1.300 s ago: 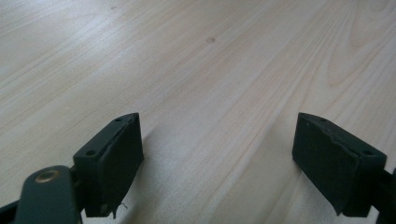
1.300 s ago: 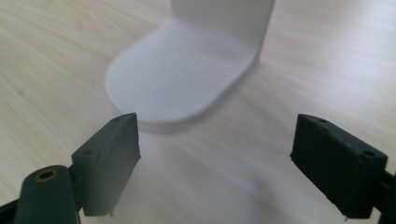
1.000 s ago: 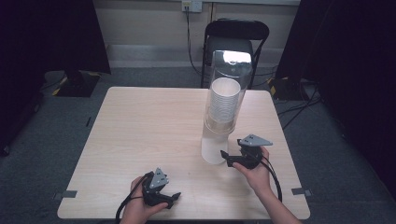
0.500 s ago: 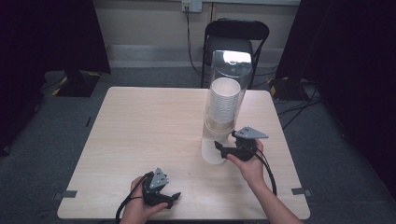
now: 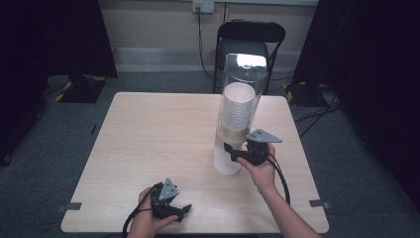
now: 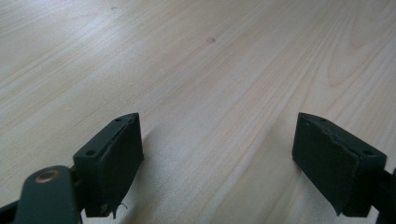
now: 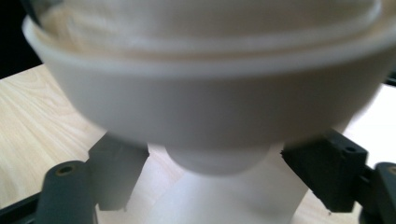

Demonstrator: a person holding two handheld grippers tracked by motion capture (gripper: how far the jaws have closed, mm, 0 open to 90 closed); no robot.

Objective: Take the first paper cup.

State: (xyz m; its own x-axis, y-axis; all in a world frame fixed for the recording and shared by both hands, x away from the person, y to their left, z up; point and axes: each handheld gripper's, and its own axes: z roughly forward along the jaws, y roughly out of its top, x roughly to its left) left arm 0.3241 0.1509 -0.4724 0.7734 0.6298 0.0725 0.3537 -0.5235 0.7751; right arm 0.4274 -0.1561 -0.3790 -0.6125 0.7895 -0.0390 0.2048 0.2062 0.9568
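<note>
Right gripper [image 5: 229, 150] spread open at the cup dispenser [image 5: 236, 119].

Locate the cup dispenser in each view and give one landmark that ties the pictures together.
High view: the cup dispenser stands right of the table's centre, a clear tube of stacked white cups on a white base, with the right gripper at that base.
Left gripper view: no dispenser; bare wooden table between open fingers.
Right gripper view: it looms close across the top and centre, blurred.
Shared landmark: the light wood tabletop.
</note>
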